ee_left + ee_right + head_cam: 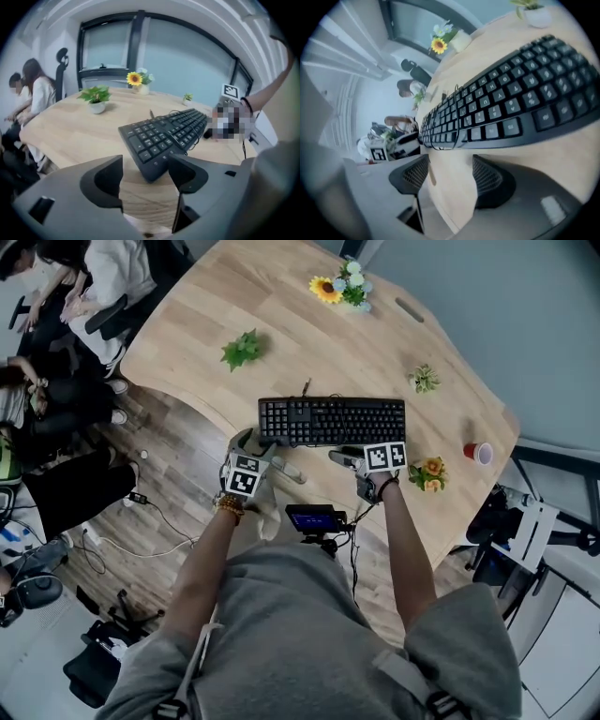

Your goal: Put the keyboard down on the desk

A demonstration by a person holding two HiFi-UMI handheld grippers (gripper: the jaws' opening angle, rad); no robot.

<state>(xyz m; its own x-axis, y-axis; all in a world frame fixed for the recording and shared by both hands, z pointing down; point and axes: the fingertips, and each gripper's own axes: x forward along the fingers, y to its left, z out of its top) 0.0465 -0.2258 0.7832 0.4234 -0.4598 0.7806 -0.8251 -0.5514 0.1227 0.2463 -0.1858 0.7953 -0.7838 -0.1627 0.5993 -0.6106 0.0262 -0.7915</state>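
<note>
A black keyboard (333, 420) lies flat on the light wooden desk (281, 315), near its front edge, with its cable looped over the keys. My left gripper (255, 448) is at the keyboard's left end with its jaws open. In the left gripper view the keyboard's corner (154, 171) sits just ahead of the gap, untouched by either jaw. My right gripper (349, 458) is at the front edge near the right end, also open. In the right gripper view the keyboard (506, 108) runs across above the open jaws, with only bare desk between them.
On the desk stand a green plant (242, 350), a sunflower vase (339, 287), a small plant (425, 379), an orange flower pot (431, 472) and a red cup (480, 453). People sit at the far left (56, 296). A small screen (314, 518) hangs at my chest.
</note>
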